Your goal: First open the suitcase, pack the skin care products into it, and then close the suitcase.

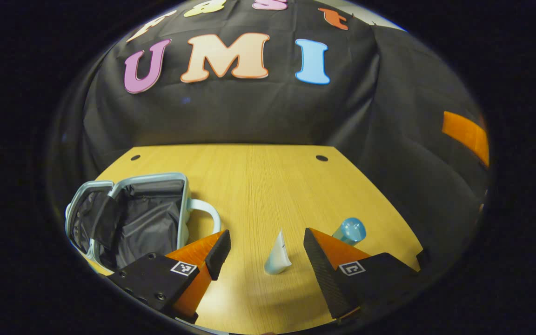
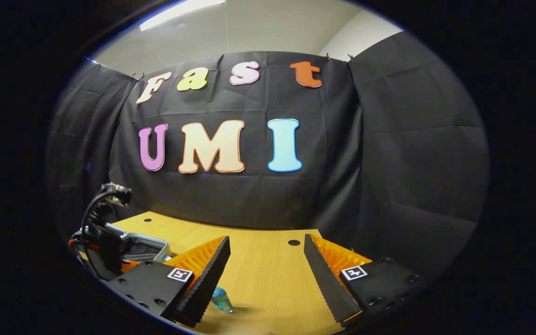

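While it hangs low over the wooden table (image 1: 268, 186) in the left gripper view, the left gripper (image 1: 268, 253) points forward and slightly down, its two fingers spread wide apart and holding nothing. Between those fingers, touching neither, one small white tube (image 1: 277, 256) stands upright on the tabletop with its pointed crimped end up. Just beyond the finger on the right of this view lies one blue-capped bottle (image 1: 349, 231), partly hidden by that finger. To the left sits one pale suitcase (image 1: 128, 218), open, its dark lining showing and its curved handle sticking out toward the middle of the table; the finger on the left of the view covers its near corner. Two dark round holes mark the far part of the tabletop. In the right gripper view, the right gripper (image 2: 268, 274) is held level and higher, aimed at the black cloth wall, its fingers likewise parted wide with nothing between them. One blue bottle (image 2: 221, 299) stands on the table (image 2: 268, 274) just beside the finger on the left of this view, half covered by it. Farther left, the other gripper (image 2: 103, 242) shows with its cables looping up, above the rim of the open suitcase (image 2: 149, 242). So the count runs to two skin care items, one suitcase and two grippers.
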Available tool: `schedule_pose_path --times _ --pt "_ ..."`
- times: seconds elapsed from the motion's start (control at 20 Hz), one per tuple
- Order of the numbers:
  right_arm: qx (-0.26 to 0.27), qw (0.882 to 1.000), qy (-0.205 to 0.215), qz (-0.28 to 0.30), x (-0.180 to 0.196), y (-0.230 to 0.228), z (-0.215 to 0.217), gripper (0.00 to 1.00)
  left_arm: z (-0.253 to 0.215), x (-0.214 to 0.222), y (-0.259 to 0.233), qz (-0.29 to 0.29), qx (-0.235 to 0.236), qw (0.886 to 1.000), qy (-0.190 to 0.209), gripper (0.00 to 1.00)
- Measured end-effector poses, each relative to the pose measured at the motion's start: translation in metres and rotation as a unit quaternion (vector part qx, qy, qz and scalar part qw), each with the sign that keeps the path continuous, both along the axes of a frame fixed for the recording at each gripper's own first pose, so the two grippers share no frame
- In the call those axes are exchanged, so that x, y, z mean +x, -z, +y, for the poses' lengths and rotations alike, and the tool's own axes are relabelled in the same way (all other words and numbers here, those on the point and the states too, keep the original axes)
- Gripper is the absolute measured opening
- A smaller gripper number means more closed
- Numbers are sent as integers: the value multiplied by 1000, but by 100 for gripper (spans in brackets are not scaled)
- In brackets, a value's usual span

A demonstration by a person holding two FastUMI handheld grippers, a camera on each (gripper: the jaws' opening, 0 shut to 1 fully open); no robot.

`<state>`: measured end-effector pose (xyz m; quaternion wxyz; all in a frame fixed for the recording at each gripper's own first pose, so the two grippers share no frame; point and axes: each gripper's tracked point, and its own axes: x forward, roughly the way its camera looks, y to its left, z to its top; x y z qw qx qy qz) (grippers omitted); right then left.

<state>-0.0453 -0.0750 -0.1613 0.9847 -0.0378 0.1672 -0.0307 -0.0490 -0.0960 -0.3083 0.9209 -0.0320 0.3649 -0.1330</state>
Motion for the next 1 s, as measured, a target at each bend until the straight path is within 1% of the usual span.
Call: schedule_pose_path --times 0.15,0.2,0.4,0.45,0.5,0.55,0.6,0.65,0.75,0.8,1.0 --pt "1 1000 -8 15 -2 13 2 99 -6 -9 27 37 -6 999 5 94" --pt "1 1000 -12 20 -3 18 4 99 -8 -13 33 45 -7 999 7 92" --pt "0 999 -37 34 -8 36 18 100 -10 -13 50 52 4 999 16 74" --pt "2 998 -47 37 -10 42 22 99 -9 -11 54 48 13 999 19 65" --pt "5 998 -57 38 -12 46 28 99 -9 -7 56 44 18 999 25 63" --pt "6 997 -66 39 -13 51 33 100 -12 -6 58 40 16 999 29 50" --pt "6 997 -74 39 -13 56 36 100 -11 0 57 35 19 999 23 36" --pt "4 996 -80 42 -14 64 39 100 -13 -2 58 45 10 999 27 22" --pt "2 994 -92 56 -16 83 43 100 -11 1 46 49 -9 999 18 17" --pt "3 993 -99 66 -17 94 46 100 -8 4 36 45 -15 999 17 17" --pt "26 983 -133 126 -30 148 67 100 10 13 -11 17 6 1000 19 16"
